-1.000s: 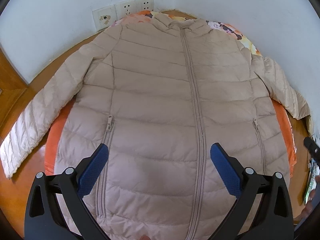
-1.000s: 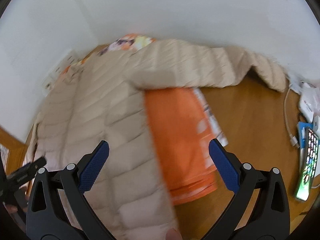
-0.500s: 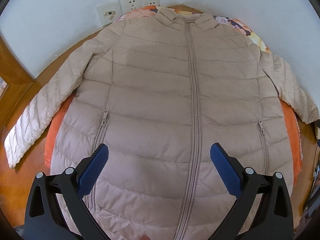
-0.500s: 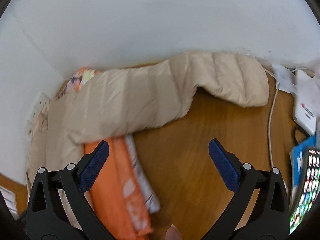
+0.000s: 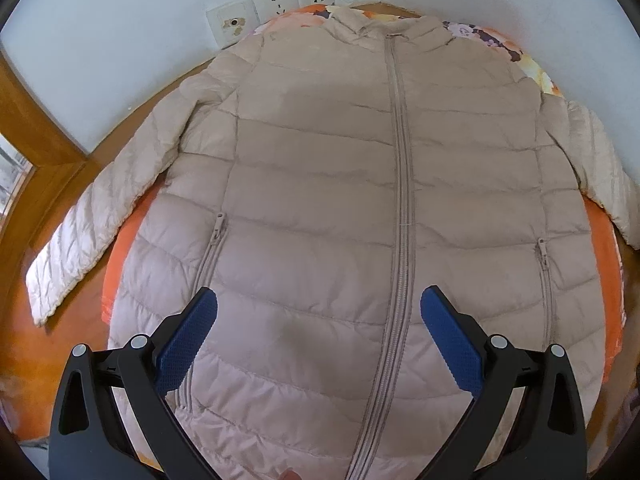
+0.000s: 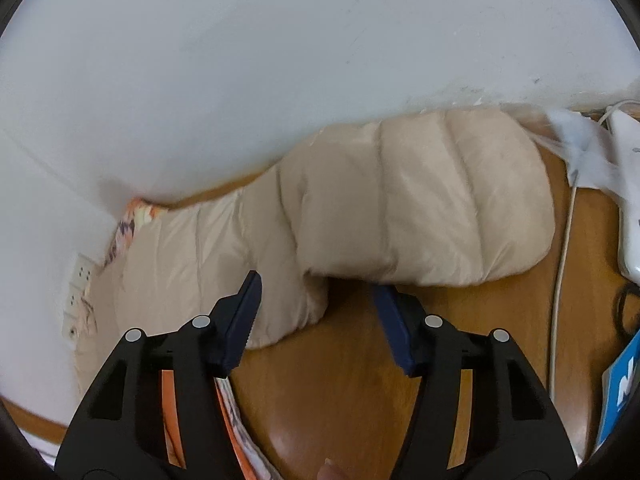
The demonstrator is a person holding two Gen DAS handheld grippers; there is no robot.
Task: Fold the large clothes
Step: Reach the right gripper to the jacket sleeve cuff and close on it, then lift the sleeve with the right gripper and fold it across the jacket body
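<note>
A beige quilted jacket (image 5: 320,184) lies flat, zipped, collar toward the wall, on an orange cloth (image 5: 124,248). My left gripper (image 5: 318,312) hovers open over its lower front, left of the zip, with nothing between the blue pads. In the right wrist view the jacket's right sleeve (image 6: 420,208) lies bent along the wall on the wooden surface (image 6: 340,380). My right gripper (image 6: 318,296) is at the sleeve's lower edge and its jaws are closing. The bend of the sleeve sits between them, and the pads do not press it.
Wall sockets (image 5: 276,4) sit behind the collar. A white cable (image 6: 560,280), a white device (image 6: 628,200) and a blue object (image 6: 620,384) lie right of the sleeve. The white wall (image 6: 280,60) runs close behind it. A wooden frame (image 5: 36,128) stands at the left.
My right gripper swung from the jacket's side to the sleeve and came close to it, and its jaws narrowed. The left gripper stayed over the jacket's hem, tilting slightly.
</note>
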